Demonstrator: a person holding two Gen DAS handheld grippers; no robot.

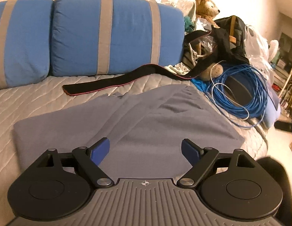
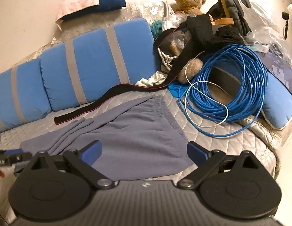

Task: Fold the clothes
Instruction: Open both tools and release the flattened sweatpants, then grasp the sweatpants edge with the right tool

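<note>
- Your left gripper [image 1: 145, 151] has its blue pads spread wide and holds nothing; it hovers over the near part of the grey garment [image 1: 127, 124]
- Your right gripper [image 2: 144, 151] is spread just as wide and also empty, hanging over the garment's near right portion
- The garment lies flat on the quilted bed cover [image 2: 208, 130], already doubled over by the look of its stacked edges; in the right wrist view its gathered waistband [image 2: 161, 105] sits at about 12 o'clock from the gripper
- The relation that matters: the cloth's long axis runs roughly from 9 o'clock to 3 o'clock across both views, so each gripper covers one end, left toward the smooth folded edge [image 1: 16, 131] at 9 o'clock, right toward the near corner [image 2: 191, 162] at 3 o'clock
- That near corner lies just beside your right-hand pad [image 2: 197, 152], so the right gripper looks better placed to pinch first
- Past the garment, a black strap [image 1: 112, 83] lies at 12 o'clock before the blue cushions [image 1: 115, 33], and a blue cable coil [image 2: 230, 86] sits at 1 o'clock, near the waistband; I judge a far fold could drag cloth onto it
</note>
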